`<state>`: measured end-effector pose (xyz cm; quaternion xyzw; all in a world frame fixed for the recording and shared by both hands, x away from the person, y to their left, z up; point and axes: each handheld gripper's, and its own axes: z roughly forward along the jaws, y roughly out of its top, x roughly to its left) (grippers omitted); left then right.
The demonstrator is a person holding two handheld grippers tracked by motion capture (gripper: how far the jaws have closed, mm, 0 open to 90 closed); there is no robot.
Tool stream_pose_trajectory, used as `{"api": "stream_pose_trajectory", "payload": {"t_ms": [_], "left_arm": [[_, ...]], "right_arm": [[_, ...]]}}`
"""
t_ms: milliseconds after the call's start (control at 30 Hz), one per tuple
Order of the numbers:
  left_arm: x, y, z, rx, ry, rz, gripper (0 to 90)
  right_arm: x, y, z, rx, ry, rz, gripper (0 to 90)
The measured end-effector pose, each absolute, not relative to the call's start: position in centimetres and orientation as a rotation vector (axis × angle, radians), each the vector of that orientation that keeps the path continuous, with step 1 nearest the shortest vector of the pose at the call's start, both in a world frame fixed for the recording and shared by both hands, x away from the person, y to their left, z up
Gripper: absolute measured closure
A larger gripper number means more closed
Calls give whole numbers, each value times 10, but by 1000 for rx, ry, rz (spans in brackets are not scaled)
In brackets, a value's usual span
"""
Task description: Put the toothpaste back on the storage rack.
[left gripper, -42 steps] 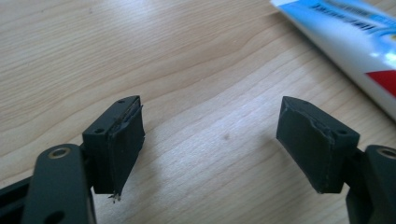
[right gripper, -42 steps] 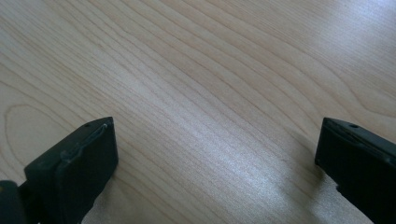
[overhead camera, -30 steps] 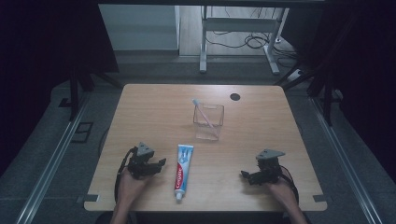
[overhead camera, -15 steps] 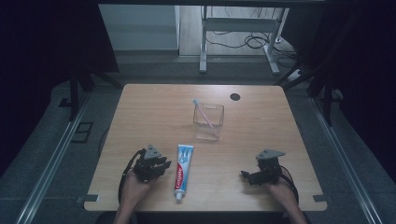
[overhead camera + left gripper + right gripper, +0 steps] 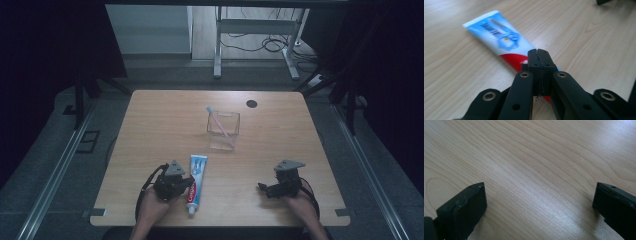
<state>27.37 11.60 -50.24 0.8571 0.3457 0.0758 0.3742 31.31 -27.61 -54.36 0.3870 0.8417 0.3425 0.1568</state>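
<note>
A blue, white and red toothpaste tube (image 5: 196,181) lies flat near the table's front edge, its cap end toward me. My left gripper (image 5: 187,185) sits just left of it, tips at the tube's red part. In the left gripper view the jaws (image 5: 539,53) have just been closing and now stand shut, pad against pad, with nothing visible between them; the tube (image 5: 499,37) lies just beyond the tips. My right gripper (image 5: 262,189) rests at the front right, open over bare wood (image 5: 539,195), its fingers (image 5: 466,205) wide apart.
A clear square cup (image 5: 223,131) with a pink and blue toothbrush (image 5: 216,117) leaning in it stands mid-table. A dark round hole (image 5: 251,104) marks the wooden table (image 5: 150,130) at the back right. Dark floor and rails surround the table.
My left gripper has moved right, up to the toothpaste tube, and its jaws have closed. The right gripper, tube and cup have stayed put.
</note>
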Motion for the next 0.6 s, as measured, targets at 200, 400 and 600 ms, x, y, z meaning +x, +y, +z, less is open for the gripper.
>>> {"api": "stream_pose_trajectory", "payload": {"t_ms": [200,400,600], "left_arm": [[271,103,-504,2212,854,152,893],[268,94,-507,2240,834,102,892],[267,93,-506,2274,848,125,895]], "right_arm": [[313,-276,-544,1108,2409,980,0],[313,-276,-544,1107,2410,980,0],[313,-276,-544,1108,2409,980,0]]}}
